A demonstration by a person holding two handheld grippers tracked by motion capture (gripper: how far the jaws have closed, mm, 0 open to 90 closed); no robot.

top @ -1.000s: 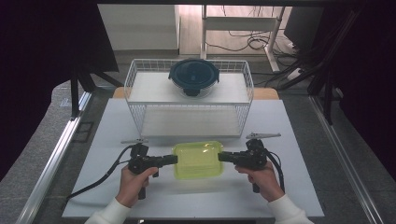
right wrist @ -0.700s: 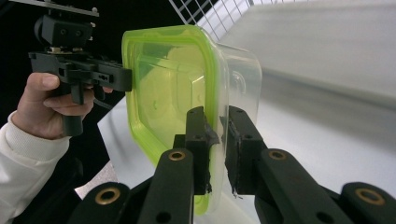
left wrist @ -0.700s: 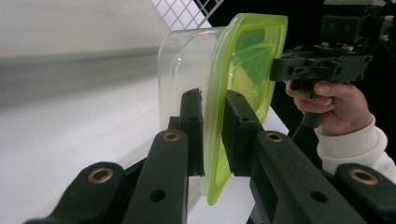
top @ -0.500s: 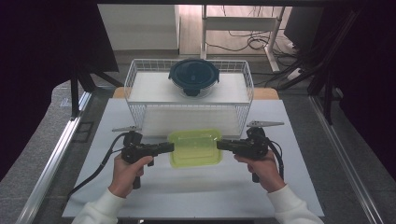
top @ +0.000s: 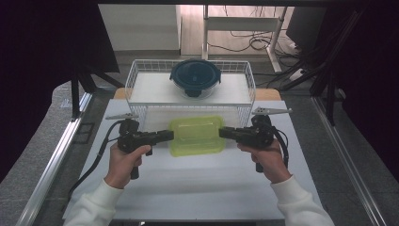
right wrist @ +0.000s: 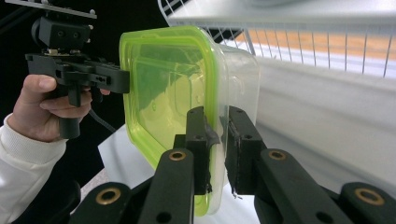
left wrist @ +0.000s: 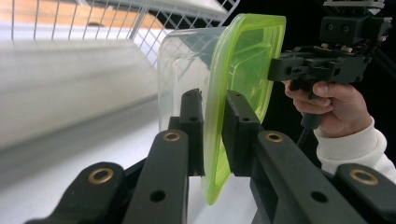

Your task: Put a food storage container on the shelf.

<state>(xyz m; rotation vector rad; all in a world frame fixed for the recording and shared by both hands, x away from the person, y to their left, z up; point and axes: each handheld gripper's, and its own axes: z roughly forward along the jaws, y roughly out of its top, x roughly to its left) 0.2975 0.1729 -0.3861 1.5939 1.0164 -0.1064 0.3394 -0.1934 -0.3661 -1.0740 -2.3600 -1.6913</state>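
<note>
A clear box with a yellow-green lid (top: pixel 196 135) hangs level above the white table, just in front of the wire basket. My left gripper (top: pixel 170 135) is shut on the lid's left rim and my right gripper (top: pixel 222 133) on its right rim. In the left gripper view the jaws (left wrist: pixel 213 100) pinch the green rim of the box (left wrist: pixel 243 60), with the right gripper (left wrist: pixel 275 70) at the far edge. In the right gripper view the jaws (right wrist: pixel 217 114) clamp the rim of the box (right wrist: pixel 168 88), and the left gripper (right wrist: pixel 123 79) holds the opposite side.
A white wire basket (top: pixel 141 80) stands at the back of the table, with a round glass container with a dark blue lid (top: pixel 195 77) in it. The white table top (top: pixel 197 188) spreads below the hands. A metal rail (top: pixel 56 155) runs along the left.
Both hands have risen together and carried the green-lidded box up off the table; it now sits higher in the picture, nearer the basket front. The grips have not changed.
</note>
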